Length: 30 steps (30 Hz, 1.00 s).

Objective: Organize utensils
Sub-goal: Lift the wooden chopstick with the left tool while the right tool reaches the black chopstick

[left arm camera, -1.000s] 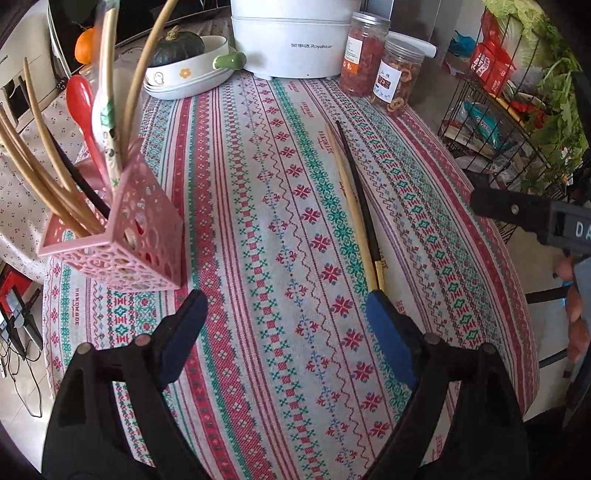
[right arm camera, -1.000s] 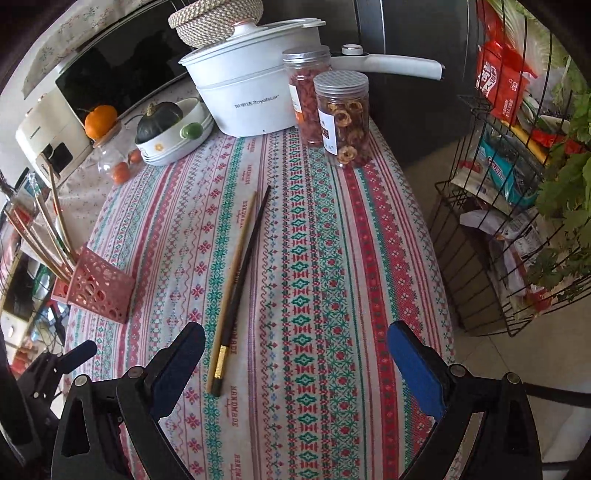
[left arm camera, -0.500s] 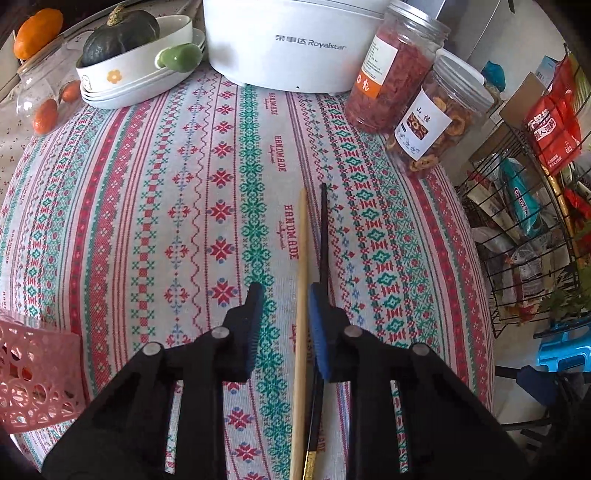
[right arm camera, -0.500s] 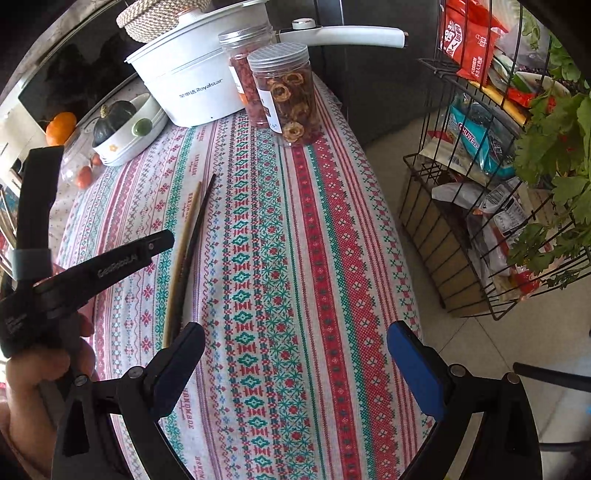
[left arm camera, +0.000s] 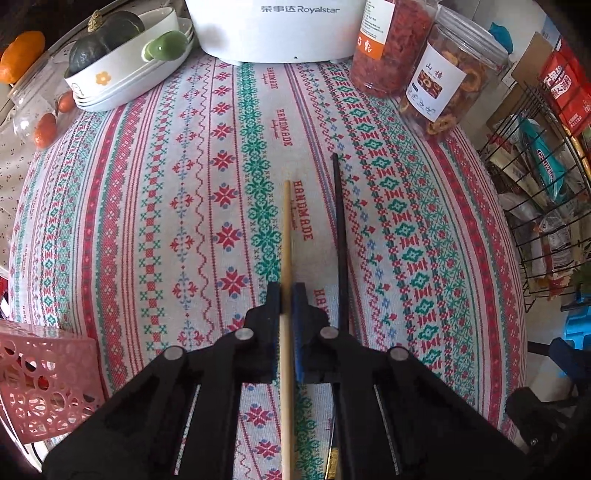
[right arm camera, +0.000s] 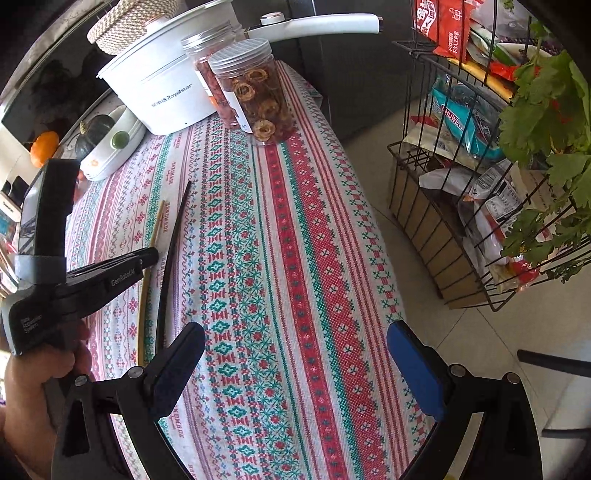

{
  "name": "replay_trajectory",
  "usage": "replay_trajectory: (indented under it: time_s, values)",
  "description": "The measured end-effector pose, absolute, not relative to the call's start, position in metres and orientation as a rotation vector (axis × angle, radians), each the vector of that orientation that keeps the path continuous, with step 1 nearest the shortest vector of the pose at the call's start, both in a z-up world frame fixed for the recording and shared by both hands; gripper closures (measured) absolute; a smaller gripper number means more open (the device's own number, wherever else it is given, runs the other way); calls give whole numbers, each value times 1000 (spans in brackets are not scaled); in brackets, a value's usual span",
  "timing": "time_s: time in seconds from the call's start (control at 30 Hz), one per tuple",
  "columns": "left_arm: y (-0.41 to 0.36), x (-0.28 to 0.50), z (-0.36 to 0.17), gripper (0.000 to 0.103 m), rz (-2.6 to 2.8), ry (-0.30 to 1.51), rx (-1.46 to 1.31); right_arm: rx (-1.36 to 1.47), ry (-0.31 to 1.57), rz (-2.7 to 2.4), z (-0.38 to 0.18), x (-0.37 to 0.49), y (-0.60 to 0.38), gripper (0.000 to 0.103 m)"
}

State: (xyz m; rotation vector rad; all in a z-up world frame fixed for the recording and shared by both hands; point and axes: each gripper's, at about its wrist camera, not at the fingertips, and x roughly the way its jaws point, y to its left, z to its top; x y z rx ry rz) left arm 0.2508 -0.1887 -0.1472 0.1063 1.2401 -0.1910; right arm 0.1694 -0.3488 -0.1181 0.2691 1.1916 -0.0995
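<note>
Jaws of the left gripper (left arm camera: 287, 291) have just been closing and now pinch the pale wooden chopstick (left arm camera: 286, 229) between their blue pads, partway along its length. That chopstick runs straight ahead from the jaws over the patterned tablecloth (left arm camera: 155, 206) on the desk. Just beside it, to the right, lies the black chopstick (left arm camera: 340, 229), free of the jaws, close to the other but not touching it where both show. Its far tip reaches a little further up the cloth than the wooden one's.

From the right wrist view, a hand (right arm camera: 40, 373) is wrapped round the left gripper's handle at the left edge. The right gripper (right arm camera: 295, 354) hangs above the cloth with its jaws spread wide and nothing between them, well to the right of both chopsticks.

A pink perforated utensil holder (left arm camera: 44, 384) sits at the near left corner of the desk. At the far end stand a white Royalstar pot (left arm camera: 273, 29), two clear jars of dried fruit (left arm camera: 447, 81) and a white dish holding a dark squash (left arm camera: 107, 40). A wire rack of packets (right arm camera: 472, 206) stands on the floor to the right.
</note>
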Motion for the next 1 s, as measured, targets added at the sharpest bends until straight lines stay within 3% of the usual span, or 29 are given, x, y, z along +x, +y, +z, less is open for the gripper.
replay_trajectory:
  time_s: [0.67, 1.0]
  values:
    - [-117, 116, -39, 96, -470, 1030, 58, 319, 1170, -74, -120, 176, -331, 3]
    - [-44, 54, -5, 96, -482, 743, 40, 426, 1125, -5, -132, 199, -296, 3]
